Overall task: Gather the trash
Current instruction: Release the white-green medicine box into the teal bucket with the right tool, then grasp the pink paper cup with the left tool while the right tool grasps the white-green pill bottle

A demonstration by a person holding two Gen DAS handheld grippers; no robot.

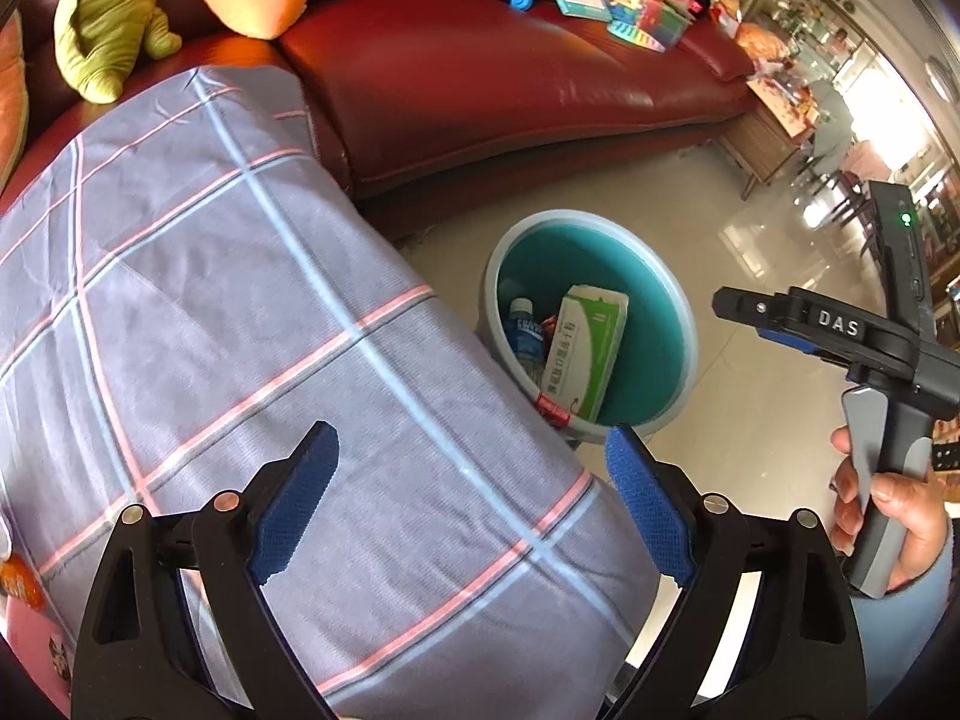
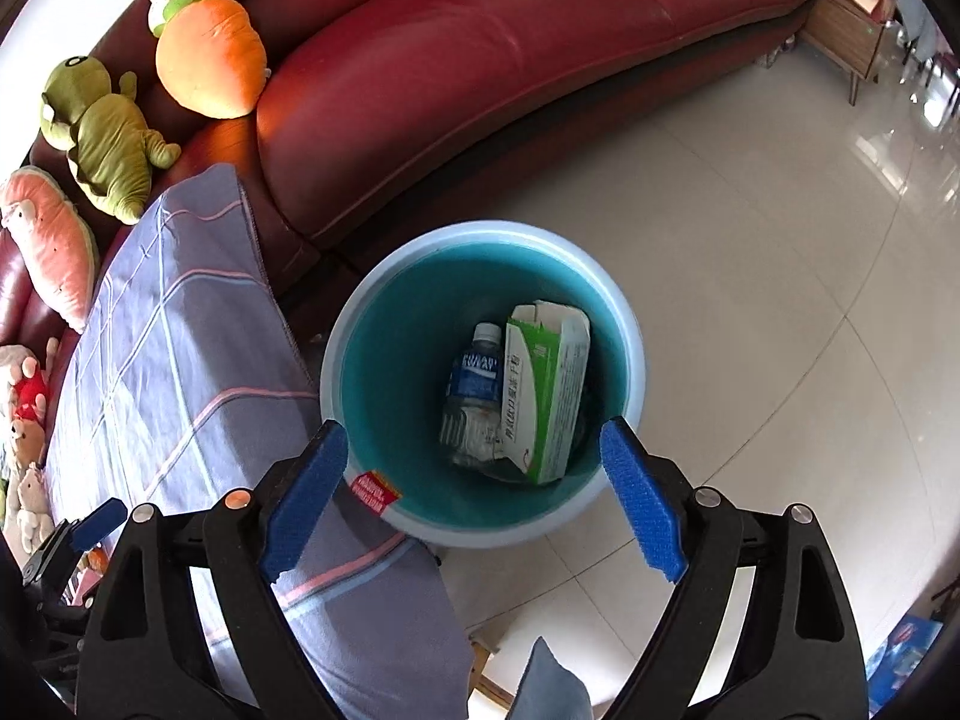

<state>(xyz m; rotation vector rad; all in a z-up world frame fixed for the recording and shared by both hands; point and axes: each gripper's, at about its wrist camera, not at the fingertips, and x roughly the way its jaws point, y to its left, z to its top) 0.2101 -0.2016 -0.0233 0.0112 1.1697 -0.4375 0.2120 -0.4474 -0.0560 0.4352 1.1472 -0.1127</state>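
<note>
Hovering with fingers spread and empty, the right gripper (image 2: 474,498) and left gripper (image 1: 474,504) flank a blue bin (image 2: 627,324) already holding a bottle (image 2: 474,384) and carton (image 2: 546,390), beside the sofa (image 2: 480,90).

Your right gripper (image 2: 474,498) hangs right over the bin (image 2: 624,324), with the bottle (image 2: 474,378) and carton (image 2: 549,384) lying side by side in it just ahead of the jaws, the cloth-covered table (image 2: 180,360) left, the sofa (image 2: 480,72) behind.
</note>
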